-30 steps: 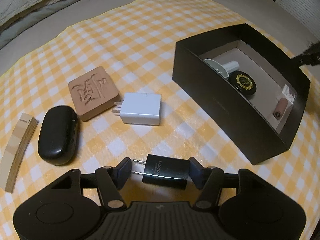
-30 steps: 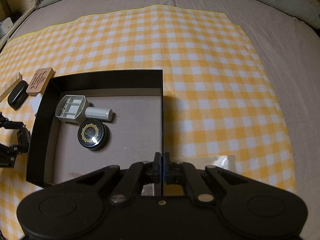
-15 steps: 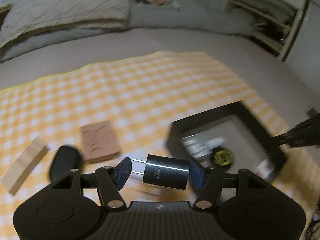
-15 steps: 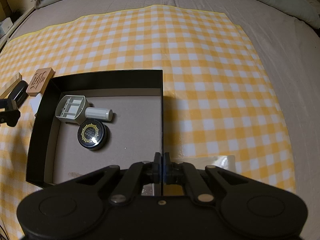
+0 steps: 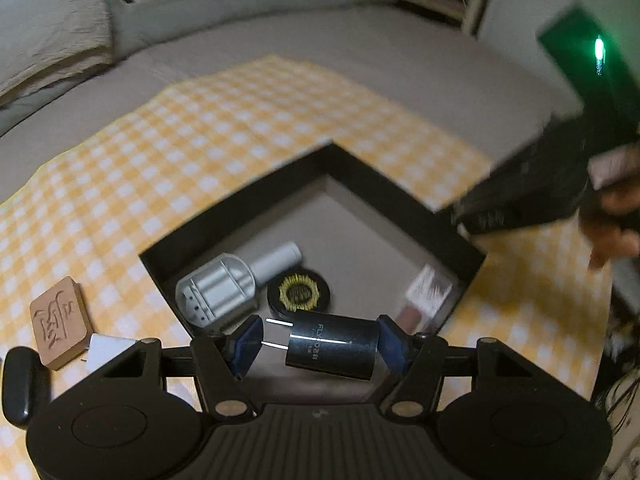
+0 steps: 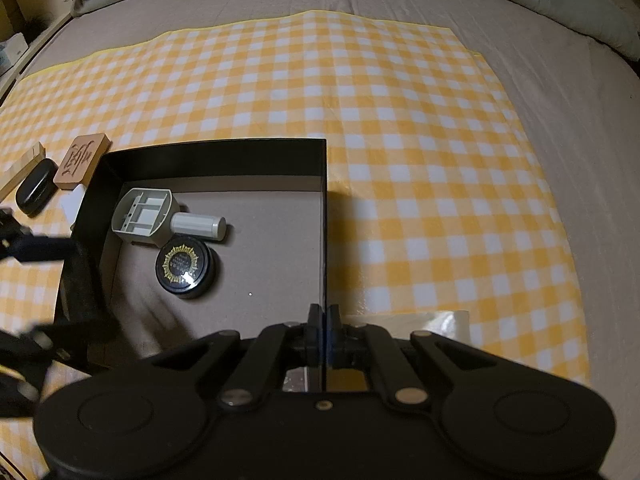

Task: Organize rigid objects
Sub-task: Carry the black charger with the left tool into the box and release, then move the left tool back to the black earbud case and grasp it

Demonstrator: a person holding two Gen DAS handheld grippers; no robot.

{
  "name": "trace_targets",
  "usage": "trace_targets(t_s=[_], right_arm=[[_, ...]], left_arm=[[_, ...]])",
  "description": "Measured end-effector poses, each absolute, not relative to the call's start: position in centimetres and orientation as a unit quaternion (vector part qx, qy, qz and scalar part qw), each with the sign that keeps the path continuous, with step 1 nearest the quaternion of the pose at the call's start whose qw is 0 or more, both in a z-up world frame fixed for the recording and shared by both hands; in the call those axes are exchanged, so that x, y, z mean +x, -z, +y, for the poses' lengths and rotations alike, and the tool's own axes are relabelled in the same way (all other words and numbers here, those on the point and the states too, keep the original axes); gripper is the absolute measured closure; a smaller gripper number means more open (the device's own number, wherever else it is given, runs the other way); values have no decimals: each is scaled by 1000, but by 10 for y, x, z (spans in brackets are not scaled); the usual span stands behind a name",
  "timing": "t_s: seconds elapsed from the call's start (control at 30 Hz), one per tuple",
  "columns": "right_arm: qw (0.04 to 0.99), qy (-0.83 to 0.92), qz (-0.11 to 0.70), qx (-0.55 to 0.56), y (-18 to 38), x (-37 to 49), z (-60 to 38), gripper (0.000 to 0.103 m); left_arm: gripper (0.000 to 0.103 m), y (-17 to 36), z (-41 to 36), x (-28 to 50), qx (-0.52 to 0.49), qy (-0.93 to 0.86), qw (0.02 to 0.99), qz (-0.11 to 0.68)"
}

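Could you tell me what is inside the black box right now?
Inside the black box: a grey plastic holder, a round black tin, and a small pink-white item. The right gripper hides the near corner.

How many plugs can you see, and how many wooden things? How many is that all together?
Plugs: 2, the black plug and the white plug
Wooden things: 2, the carved block and the wood strip
Total: 4
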State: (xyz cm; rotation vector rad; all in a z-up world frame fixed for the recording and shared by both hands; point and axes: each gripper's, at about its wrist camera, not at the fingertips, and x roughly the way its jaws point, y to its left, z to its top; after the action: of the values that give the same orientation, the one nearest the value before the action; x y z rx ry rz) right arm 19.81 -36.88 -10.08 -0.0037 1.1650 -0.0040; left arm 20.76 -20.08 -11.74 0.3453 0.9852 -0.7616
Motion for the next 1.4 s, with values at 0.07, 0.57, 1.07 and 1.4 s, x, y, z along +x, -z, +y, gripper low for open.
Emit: trace_targets(t_s=[0.07,0.57,1.07,1.4], right_arm=[[835,2,550,-3,101,198,-368,101],[835,0,550,-5,101,198,-370,101],[835,0,551,-5,101,199,-370,101],[833,1,553,-6,102,197,-369,101]], left_arm=[[41,122,-202,207,186,357,790,462],[41,118,-192,201,234,383,766,461],[32,104,-176,192,210,401,763,461],[31,102,-178,187,209,413,758,459]])
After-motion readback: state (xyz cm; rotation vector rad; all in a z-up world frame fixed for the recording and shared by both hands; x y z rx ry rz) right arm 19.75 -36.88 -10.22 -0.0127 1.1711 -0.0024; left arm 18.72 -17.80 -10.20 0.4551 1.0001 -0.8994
